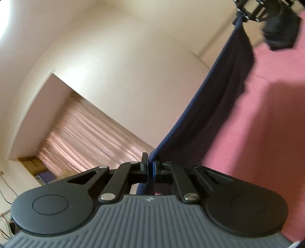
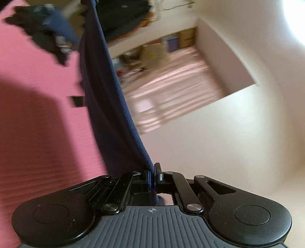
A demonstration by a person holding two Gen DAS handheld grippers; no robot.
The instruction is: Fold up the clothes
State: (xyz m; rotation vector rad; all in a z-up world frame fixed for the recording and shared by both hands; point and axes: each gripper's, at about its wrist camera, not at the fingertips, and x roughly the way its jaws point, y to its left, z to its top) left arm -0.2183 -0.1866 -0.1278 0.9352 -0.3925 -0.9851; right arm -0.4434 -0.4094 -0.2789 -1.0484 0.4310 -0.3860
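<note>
Now, line by line:
Left claw: closed tight on one corner of the navy garment, the cloth pinched between its two black fingers.
Right claw: closed likewise on another corner of the same garment, a strip of blue showing between the pads.
Navy garment: stretched as a taut band from each claw toward the other, its upper hem running in a straight line, the rest hanging down in front of the pink surface.
Far end, left wrist view: the hem leads up to the right claw, seen at the top right corner.
Far end, right wrist view: the hem runs to the top edge, where the other claw is too blurred to make out.
Pile of dark clothes: lying on the pink surface, beyond the hanging cloth; it shows too in the left wrist view.
Background: cream wall, a recessed opening with pale pink curtains; both views are smeared by blur.
</note>
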